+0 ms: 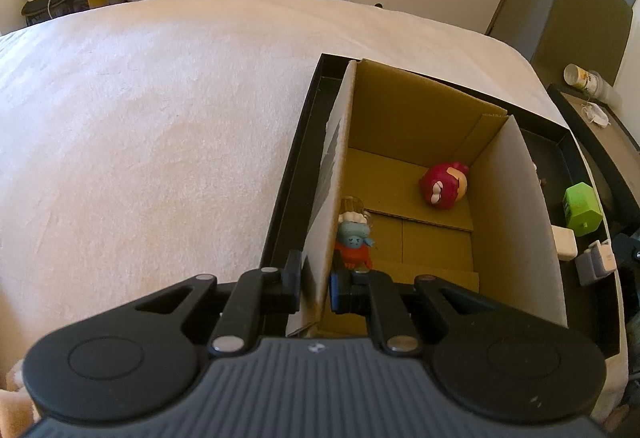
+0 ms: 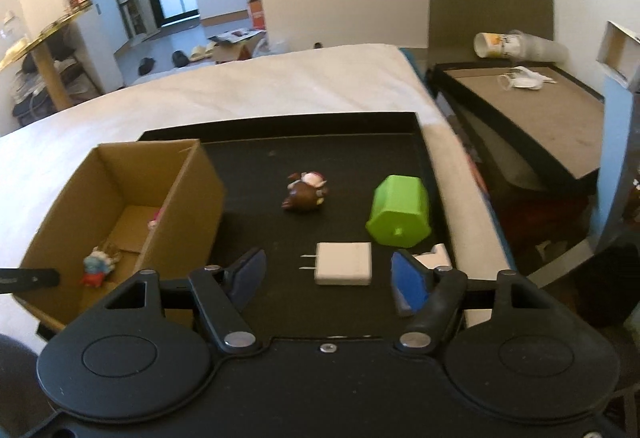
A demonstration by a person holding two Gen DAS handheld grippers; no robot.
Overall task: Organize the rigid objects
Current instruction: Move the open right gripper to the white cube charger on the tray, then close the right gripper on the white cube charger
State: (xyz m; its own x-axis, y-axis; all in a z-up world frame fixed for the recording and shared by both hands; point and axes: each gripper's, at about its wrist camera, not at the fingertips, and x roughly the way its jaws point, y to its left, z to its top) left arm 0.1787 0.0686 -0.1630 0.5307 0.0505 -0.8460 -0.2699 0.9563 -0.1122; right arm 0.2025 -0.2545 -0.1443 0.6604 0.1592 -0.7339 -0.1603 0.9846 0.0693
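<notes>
the left gripper (image 1: pixel 316 290) pinches the cardboard box (image 1: pixel 420 142) wall, apparently steadying it for loading, while the right gripper (image 2: pixel 326 272) hangs spread over the black tray (image 2: pixel 280 118), the white charger (image 2: pixel 343 264) lying between its fingers, untouched, beside the green block (image 2: pixel 400 216)

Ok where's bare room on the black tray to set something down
The black tray is bare along its far rim, beyond the brown figurine, and between the cardboard box and the white charger. It is crowded at the near right around the green block.
</notes>
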